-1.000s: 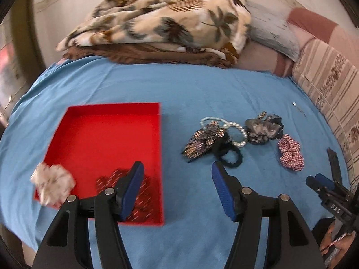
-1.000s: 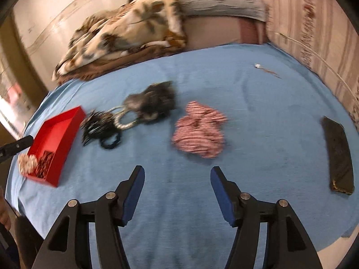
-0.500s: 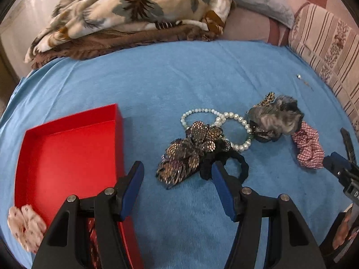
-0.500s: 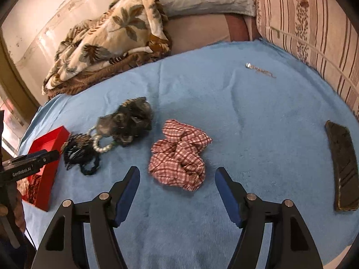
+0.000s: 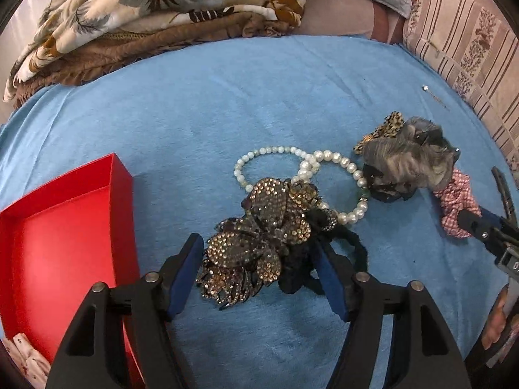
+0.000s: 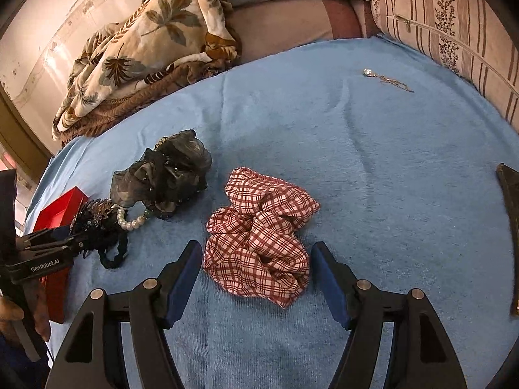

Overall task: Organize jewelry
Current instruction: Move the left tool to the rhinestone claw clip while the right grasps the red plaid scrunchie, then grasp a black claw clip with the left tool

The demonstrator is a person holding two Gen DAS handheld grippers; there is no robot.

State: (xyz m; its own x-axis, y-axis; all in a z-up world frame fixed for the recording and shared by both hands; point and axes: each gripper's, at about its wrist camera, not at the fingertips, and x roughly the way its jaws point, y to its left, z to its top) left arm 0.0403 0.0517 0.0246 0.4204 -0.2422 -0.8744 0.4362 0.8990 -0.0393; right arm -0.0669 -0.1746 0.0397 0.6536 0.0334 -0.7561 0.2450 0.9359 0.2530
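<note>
My left gripper (image 5: 259, 259) is open, its jaws on either side of a rhinestone flower hair piece (image 5: 259, 240) with a black band (image 5: 324, 265) on the blue bed cover. Two pearl bracelets (image 5: 324, 175) lie just behind it. A red tray (image 5: 65, 227) lies at the left with a pale floral scrunchie (image 5: 22, 356) in its near corner. My right gripper (image 6: 256, 265) is open around a red plaid scrunchie (image 6: 259, 236). A grey-black chiffon scrunchie (image 6: 168, 175) lies left of it and also shows in the left wrist view (image 5: 405, 162).
A folded leaf-print blanket (image 5: 162, 9) and pillows (image 6: 454, 16) lie at the back of the bed. A thin chain pendant (image 6: 386, 79) lies far right. A dark flat phone-like object (image 6: 509, 227) lies at the right edge.
Both grippers have moved forward and lower. The left went from over the red tray to around the rhinestone piece. The right closed in around the plaid scrunchie.
</note>
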